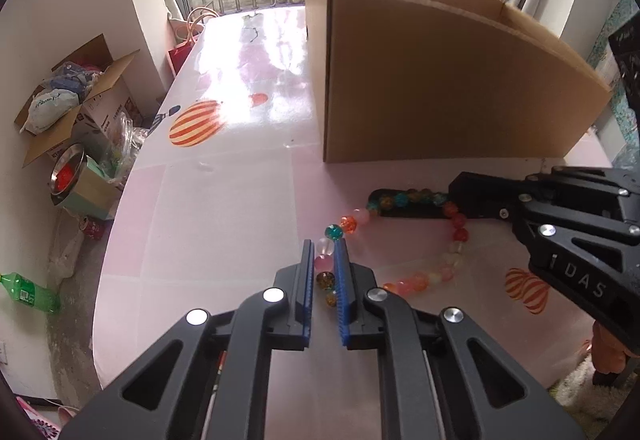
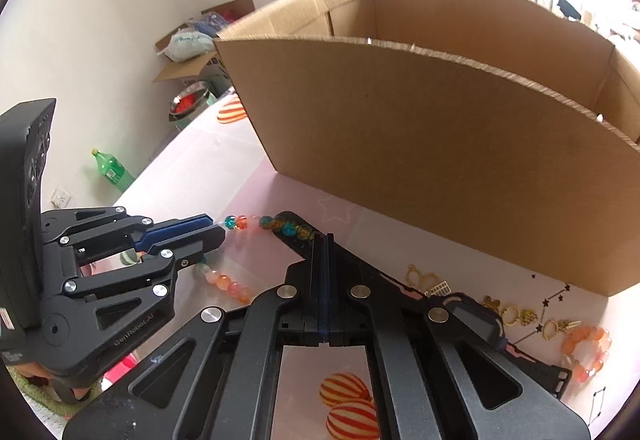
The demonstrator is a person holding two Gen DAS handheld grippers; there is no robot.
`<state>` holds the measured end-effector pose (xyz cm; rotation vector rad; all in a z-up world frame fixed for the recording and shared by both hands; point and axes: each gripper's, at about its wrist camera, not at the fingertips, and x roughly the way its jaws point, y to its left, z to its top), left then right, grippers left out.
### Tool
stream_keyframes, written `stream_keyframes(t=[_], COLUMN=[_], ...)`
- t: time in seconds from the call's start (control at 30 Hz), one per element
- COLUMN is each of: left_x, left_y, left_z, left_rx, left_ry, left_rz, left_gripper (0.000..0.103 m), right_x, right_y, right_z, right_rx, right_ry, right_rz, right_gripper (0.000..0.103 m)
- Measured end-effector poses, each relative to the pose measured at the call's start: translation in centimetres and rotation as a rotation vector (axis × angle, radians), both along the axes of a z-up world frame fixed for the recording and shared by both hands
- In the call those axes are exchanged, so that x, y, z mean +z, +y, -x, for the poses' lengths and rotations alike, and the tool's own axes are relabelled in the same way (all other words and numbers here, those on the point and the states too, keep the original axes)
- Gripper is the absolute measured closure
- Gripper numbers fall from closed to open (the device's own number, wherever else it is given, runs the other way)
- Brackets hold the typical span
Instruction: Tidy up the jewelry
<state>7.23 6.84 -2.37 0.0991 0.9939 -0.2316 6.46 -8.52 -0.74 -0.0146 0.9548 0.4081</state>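
Note:
A strand of coloured glass beads [image 1: 416,282] lies in a loop on the pink tablecloth [image 1: 224,224]. My left gripper [image 1: 324,242] is shut on the loop's near side, with pale and amber beads between its blue pads. The loop's far side crosses a black watch strap [image 1: 400,214]. There my right gripper [image 1: 454,192] comes in from the right. In the right wrist view its jaws [image 2: 324,236] are fully together at the teal and amber beads [image 2: 288,228]. Whether it pinches the thread is hidden. The left gripper [image 2: 218,228] shows at the left, beads [image 2: 228,284] trailing below it.
A large open cardboard box [image 2: 400,160] stands just behind the beads. Gold rings and charms [image 2: 516,314] and an orange bead bracelet [image 2: 588,348] lie at the right. The black watch [image 2: 536,368] runs under my right gripper. Off the table's left edge are a box [image 1: 80,100], bowl [image 1: 66,176] and green bottle [image 1: 28,294].

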Motion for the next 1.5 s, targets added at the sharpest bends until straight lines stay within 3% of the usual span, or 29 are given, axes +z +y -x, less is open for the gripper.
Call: stream_keyframes(t=[0.13, 0.3, 0.4, 0.43, 0.47, 0.67, 1.0, 1.13, 1.33, 1.5], left_x=[2.1, 2.8, 1.7, 1.1, 0.6, -0.6, -0.9, -0.6, 3.6, 10.7], left_y=[0.2, 0.0, -0.4, -0.4, -0.2, 0.8, 1.1, 1.2, 2.1, 1.8], left_z=[1.1, 1.3, 1.6, 1.7, 1.7, 2.3, 1.8, 1.9, 2.9, 2.5], left_rx=[-0.008, -0.014, -0.007, 0.004, 0.012, 0.073, 0.096, 0.097, 0.075, -0.015], left_ry=[-0.034, -0.049, -0.016, 0.002, 0.014, 0.041, 0.049, 0.026, -0.058, -0.213], left_rz=[0.079, 0.067, 0.034, 0.02, 0.013, 0.042, 0.05, 0.061, 0.138, 0.193], left_gripper=[0.094, 0.094, 0.094, 0.094, 0.094, 0.094, 0.094, 0.094, 0.094, 0.094], right_x=[1.2, 1.2, 0.6, 0.4, 0.3, -0.6, -2.1, -2.3, 0.8, 6.8], right_y=[-0.3, -0.7, -1.3, -1.6, -1.8, -1.0, 2.2, 1.9, 0.2, -0.2], right_z=[0.9, 1.3, 0.7, 0.6, 0.6, -0.3, -0.1, -0.4, 0.7, 1.7], right_rx=[0.012, 0.027, 0.009, 0.002, -0.004, 0.02, 0.117, 0.103, 0.089, 0.098], right_ry=[-0.027, -0.028, 0.031, 0.045, 0.053, 0.068, 0.052, 0.064, 0.021, -0.145], right_rz=[-0.011, -0.049, -0.104, -0.126, -0.139, -0.103, 0.06, 0.029, -0.031, -0.006], right_gripper=[0.103, 0.103, 0.093, 0.08, 0.074, 0.075, 0.095, 0.096, 0.096, 0.096])
